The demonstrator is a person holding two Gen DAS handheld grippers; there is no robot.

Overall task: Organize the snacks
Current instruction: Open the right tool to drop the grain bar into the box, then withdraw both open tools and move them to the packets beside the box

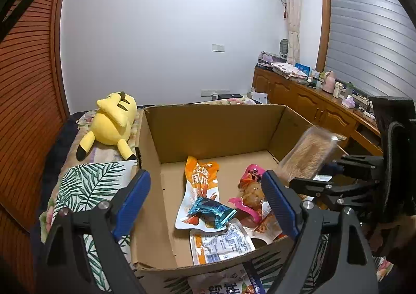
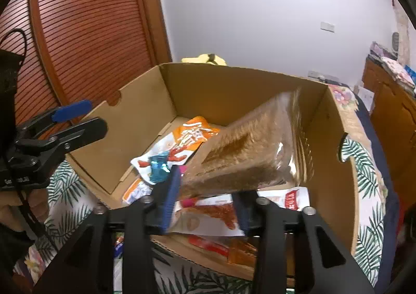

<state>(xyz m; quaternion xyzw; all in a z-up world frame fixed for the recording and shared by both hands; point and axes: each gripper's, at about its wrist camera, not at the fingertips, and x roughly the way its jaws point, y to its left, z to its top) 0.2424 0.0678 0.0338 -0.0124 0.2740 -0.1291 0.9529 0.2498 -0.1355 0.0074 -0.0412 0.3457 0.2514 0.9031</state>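
Observation:
An open cardboard box [image 1: 208, 133] [image 2: 234, 91] stands on a leaf-print cloth. Inside it lie an orange-and-white packet [image 1: 200, 179] [image 2: 189, 135], a teal foil packet [image 1: 212, 212] [image 2: 158, 166], a pink packet [image 1: 249, 190] and a white one [image 1: 223, 242]. My left gripper [image 1: 205, 174] [image 2: 96, 117] hangs wide open over the box's near left part, holding nothing. My right gripper [image 2: 208, 198] [image 1: 312, 174] is at the box's near right. A brown snack in a clear wrapper [image 2: 247, 148] [image 1: 309, 153] tilts up from between its parted fingers, blurred; the pads do not clamp it.
A yellow plush toy [image 1: 111, 122] lies beyond the box's left wall. Leaf-print cloth [image 1: 85, 185] covers the bed around the box. Another packet [image 1: 226, 283] lies outside the box's near edge. A cluttered wooden cabinet [image 1: 312, 104] runs along the right; a louvred wooden door [image 1: 26, 86] stands at left.

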